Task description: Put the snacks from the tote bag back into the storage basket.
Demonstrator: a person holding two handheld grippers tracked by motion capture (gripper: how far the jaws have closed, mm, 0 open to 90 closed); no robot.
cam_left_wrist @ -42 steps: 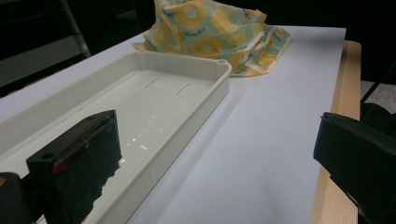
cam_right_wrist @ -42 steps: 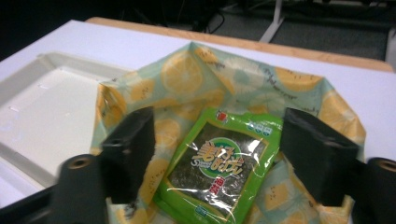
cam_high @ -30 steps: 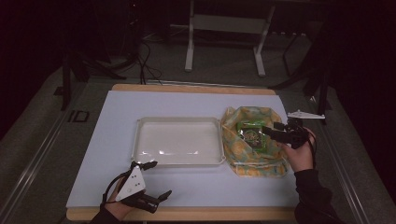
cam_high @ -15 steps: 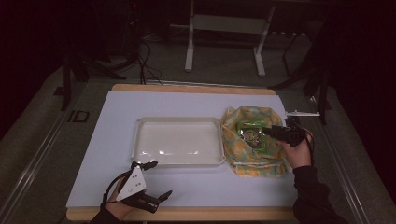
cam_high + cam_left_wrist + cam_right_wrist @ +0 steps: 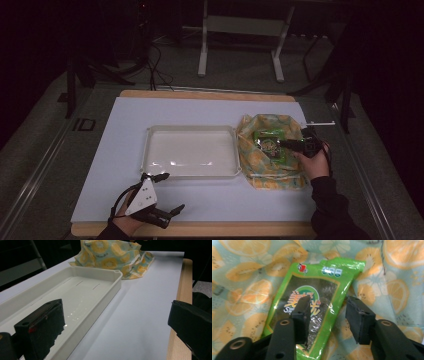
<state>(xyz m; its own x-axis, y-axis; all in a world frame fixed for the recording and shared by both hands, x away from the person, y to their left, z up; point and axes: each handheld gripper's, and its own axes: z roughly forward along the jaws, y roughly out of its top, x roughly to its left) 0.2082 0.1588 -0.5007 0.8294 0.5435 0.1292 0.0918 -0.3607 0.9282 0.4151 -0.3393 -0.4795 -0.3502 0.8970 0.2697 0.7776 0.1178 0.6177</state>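
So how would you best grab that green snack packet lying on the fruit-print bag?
Probably by its long side edge, from above: the green packet lies flat on the fruit-print bag, and the right gripper already has its open jaws straddling that edge.

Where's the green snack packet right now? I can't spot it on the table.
In the high view the green snack packet lies on the fruit-print cloth bag, right of the white tray, with the right gripper over it.

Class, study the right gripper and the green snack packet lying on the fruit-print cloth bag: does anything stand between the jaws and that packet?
Nothing visible does. The right gripper is open with its jaws straddling one edge of the green foil snack packet, which lies exposed on the yellow fruit-print cloth bag.
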